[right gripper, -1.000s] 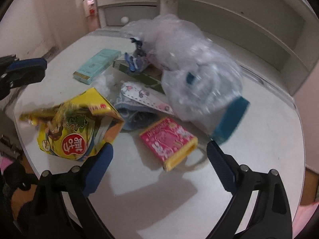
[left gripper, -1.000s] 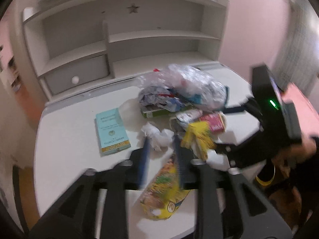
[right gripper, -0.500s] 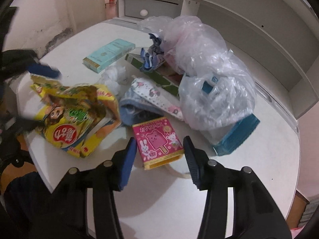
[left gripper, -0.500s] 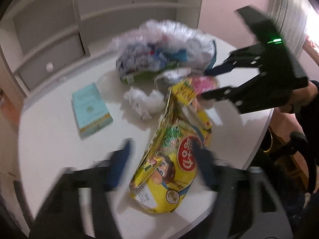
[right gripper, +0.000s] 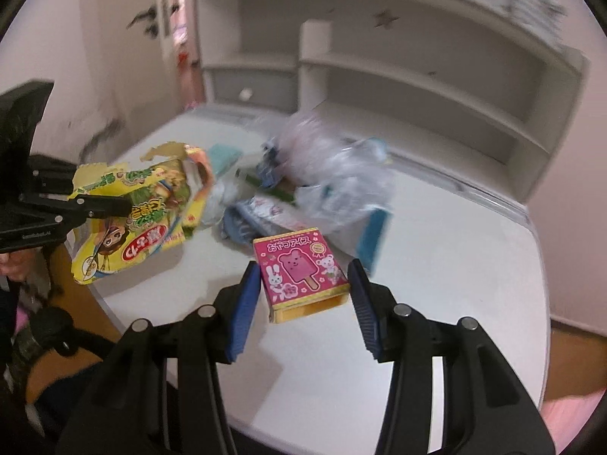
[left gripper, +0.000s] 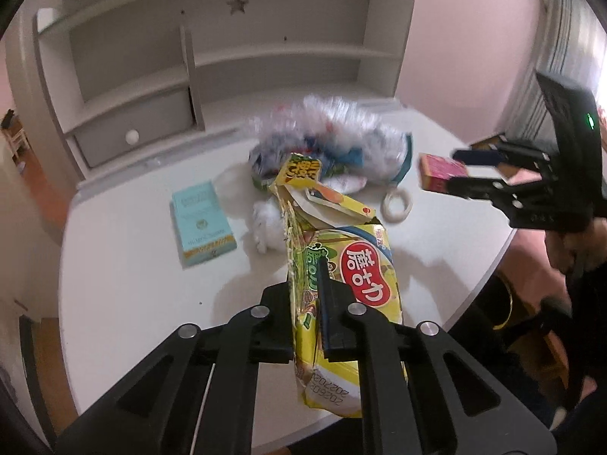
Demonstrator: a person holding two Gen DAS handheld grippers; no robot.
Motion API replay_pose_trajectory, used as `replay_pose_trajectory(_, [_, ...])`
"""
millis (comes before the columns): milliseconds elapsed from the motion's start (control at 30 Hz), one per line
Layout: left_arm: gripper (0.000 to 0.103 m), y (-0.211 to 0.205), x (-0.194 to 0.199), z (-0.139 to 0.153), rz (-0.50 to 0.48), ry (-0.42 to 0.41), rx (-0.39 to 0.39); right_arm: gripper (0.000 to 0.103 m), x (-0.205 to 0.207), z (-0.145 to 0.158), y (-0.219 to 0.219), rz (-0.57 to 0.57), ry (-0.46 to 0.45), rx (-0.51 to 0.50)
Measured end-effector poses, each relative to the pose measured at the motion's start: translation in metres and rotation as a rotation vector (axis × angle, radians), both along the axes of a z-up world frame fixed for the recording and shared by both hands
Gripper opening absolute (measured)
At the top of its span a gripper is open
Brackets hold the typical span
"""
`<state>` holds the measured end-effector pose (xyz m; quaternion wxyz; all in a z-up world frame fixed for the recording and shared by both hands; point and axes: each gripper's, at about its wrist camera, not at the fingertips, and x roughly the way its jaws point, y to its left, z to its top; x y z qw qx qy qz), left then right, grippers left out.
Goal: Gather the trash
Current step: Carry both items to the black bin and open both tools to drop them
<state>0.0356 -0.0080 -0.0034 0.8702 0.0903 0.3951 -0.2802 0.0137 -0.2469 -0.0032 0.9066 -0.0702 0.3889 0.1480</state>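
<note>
Here we pinch the torn yellow snack bag (left gripper: 356,288) in our left gripper (left gripper: 307,303) over the table's (left gripper: 125,284) near edge, its jaws just closed; our right gripper (right gripper: 303,288) clasps the pink ice-cream box (right gripper: 299,269) aloft, likely bound for that bag's mouth.

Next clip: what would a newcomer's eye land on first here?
The torn yellow snack bag, pinched in the left gripper over the near table edge. Next, the pink ice-cream box, gripped between the right gripper pads and lifted off the white table. Behind both lies a crumpled clear plastic bag.
</note>
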Motion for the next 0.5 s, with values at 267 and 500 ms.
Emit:
replay_pose_trajectory(267, [0.009, -0.07, -0.029, 0.04, -0.071, -0.039, -0.068, 0.047, -0.079, 0.014, -0.109, -0.287, -0.027, 0.107])
replay_pose_trajectory(500, [0.009, -0.204, -0.068, 0.033, -0.287, 0.003, -0.11, 0.047, -0.191, -0.015, -0.251, -0.685, -0.028, 0.169])
